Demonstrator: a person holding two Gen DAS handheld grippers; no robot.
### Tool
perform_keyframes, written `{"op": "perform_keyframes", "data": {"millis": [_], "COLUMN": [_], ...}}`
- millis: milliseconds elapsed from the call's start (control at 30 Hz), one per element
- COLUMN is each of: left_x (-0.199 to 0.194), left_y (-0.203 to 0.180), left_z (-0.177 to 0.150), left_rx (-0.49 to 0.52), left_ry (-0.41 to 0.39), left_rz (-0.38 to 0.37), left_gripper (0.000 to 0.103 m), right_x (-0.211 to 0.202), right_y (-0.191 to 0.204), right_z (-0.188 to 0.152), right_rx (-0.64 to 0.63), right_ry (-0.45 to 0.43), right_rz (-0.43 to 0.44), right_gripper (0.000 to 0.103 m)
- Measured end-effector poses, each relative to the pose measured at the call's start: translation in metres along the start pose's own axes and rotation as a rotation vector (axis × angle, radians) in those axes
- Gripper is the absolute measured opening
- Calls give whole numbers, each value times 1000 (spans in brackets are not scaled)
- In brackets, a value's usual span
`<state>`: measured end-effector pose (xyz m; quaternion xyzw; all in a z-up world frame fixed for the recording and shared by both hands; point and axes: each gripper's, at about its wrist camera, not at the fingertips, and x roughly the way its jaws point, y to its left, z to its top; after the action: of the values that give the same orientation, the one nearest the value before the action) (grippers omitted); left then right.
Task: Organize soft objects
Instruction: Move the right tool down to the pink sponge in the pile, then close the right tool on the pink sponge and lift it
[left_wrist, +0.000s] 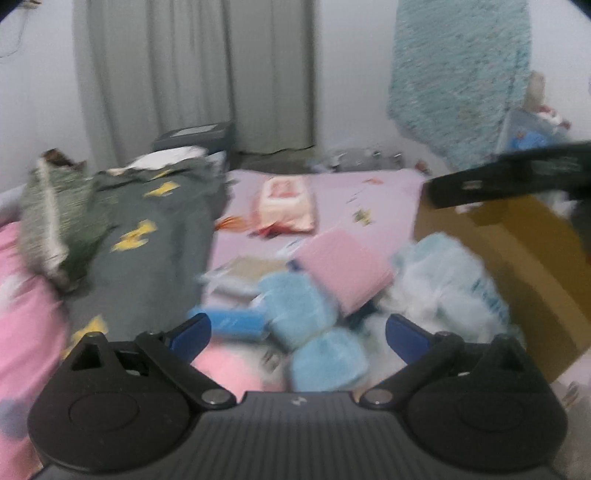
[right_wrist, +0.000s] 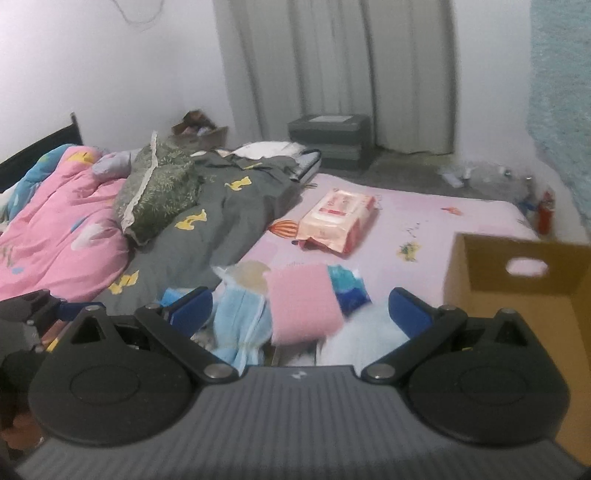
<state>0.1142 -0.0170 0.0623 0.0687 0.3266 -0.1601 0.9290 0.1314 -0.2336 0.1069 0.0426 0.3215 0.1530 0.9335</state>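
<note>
A heap of soft things lies on the lilac bed sheet (right_wrist: 424, 218): a pink cloth (left_wrist: 345, 267) (right_wrist: 303, 306), light blue cloths (left_wrist: 299, 306) (right_wrist: 240, 321), a blue roll (left_wrist: 236, 325) and a pale plastic pack (left_wrist: 443, 284). My left gripper (left_wrist: 297, 336) is open and empty just above the heap. My right gripper (right_wrist: 301, 314) is open and empty over the same heap. A brown cardboard box (right_wrist: 517, 295) (left_wrist: 517, 266) stands to the right of the heap. The right gripper also shows in the left wrist view as a dark bar (left_wrist: 509, 177).
A pink tissue pack (right_wrist: 338, 219) lies further back on the sheet. A grey duvet (right_wrist: 221, 221), a green pillow (right_wrist: 159, 192) and a pink quilt (right_wrist: 55, 221) cover the left side. Grey storage boxes (right_wrist: 328, 136) stand by the curtain.
</note>
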Motion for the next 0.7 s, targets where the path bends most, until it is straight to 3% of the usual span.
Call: {"op": "perform_keyframes", "data": {"millis": [67,100,233,300,433,700], "left_x": [19,30,78,100,141,181], "left_y": [0,0,-2,0,5,7], "left_z": [8,12,32,40,50,52], "left_rx": [-16,-23,-28,-52,-97,-139], "left_ry": [-12,-10,54,98,191,304], "left_rz": [-63,-80,-121,-152,-206,-198], "left_gripper": [99,97,76,74,74,74], "right_x": [35,51,112,140,185,225], "right_y": [-21,-30,-60,-70,-82,-99], "right_z": [18,23,38,39,36,22], "right_rx": [61,91,189,206,226,296], "right_ry": [73,95,231,286,374,493], "right_rz": [54,74,148,171,198,300], "right_gripper": [100,93,65,58,53,41]}}
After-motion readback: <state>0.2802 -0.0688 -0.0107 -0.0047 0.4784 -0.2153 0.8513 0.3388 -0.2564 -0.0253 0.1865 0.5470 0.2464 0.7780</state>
